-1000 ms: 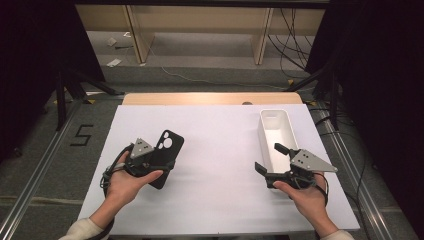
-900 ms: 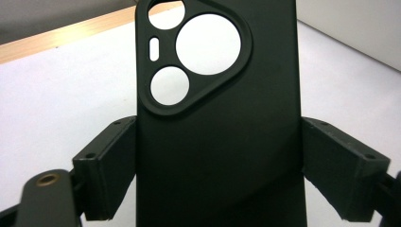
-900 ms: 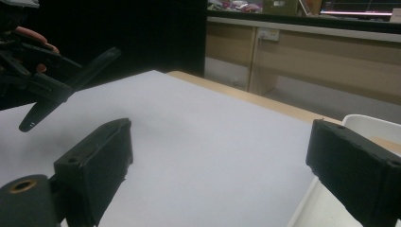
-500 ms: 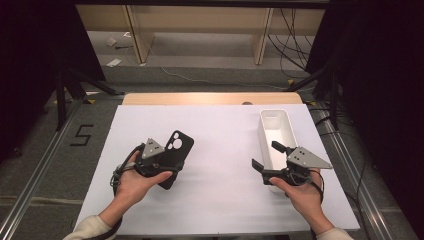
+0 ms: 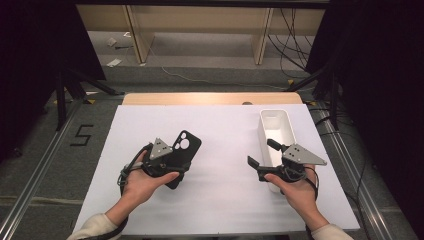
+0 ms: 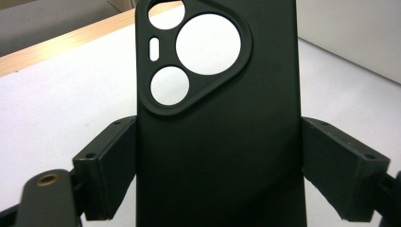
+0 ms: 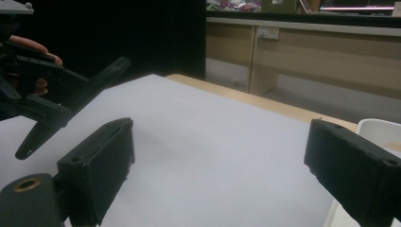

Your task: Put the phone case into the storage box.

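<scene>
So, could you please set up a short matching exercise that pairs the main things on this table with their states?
Things:
1. phone case
2. white bin
3. right tool
4. left tool

States:
A. jaws apart, nothing between them
B. clamped by its two long edges
C. stands at the table's right side
D. shut on the black case

Pairs: 1-B, 2-C, 3-A, 4-D

Both grippers black: left gripper (image 5: 172, 162) lower left of the high view, right gripper (image 5: 263, 155) lower right. Each topped by a grey three-cornered plate, black cable looping off the back. Blocky black pads (image 6: 111, 172) with small screw holes. Light cream sleeve cuffs at bottom edge.
</scene>
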The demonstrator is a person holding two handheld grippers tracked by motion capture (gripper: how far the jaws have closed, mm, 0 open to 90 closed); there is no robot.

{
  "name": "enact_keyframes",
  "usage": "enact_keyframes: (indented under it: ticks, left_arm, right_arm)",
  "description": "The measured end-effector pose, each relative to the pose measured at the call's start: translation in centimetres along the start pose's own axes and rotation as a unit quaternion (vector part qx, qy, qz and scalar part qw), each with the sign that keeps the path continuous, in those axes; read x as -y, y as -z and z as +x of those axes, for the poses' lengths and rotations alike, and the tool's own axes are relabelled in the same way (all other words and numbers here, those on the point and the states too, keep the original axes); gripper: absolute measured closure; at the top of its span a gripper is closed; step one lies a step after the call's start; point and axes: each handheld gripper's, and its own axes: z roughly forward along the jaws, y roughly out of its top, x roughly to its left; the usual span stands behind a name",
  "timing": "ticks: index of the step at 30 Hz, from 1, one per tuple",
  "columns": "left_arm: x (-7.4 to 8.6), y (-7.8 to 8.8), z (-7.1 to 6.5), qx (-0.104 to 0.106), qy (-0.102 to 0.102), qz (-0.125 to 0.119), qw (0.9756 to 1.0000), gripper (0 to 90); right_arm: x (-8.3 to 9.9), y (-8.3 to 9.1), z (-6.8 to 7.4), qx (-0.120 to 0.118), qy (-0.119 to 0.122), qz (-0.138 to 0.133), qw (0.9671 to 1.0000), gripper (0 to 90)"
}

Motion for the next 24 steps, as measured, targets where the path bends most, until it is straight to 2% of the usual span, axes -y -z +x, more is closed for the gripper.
enact_keyframes:
  ticks: [14, 24]
  left_arm:
    - [-0.7, -0.7, -1.1, 0.015, -0.011, -0.001, 0.9998, 15.6]
    - [-1.0, -1.5, -2.2, 0.028, -0.028, 0.001, 0.9992, 15.6]
  right_arm:
    - [-0.6, -1.6, 0.7, -0.011, -0.002, -0.007, 0.9999, 11.6]
    - [-1.0, -2.7, 1.0, -0.012, -0.006, -0.004, 0.9999, 11.9]
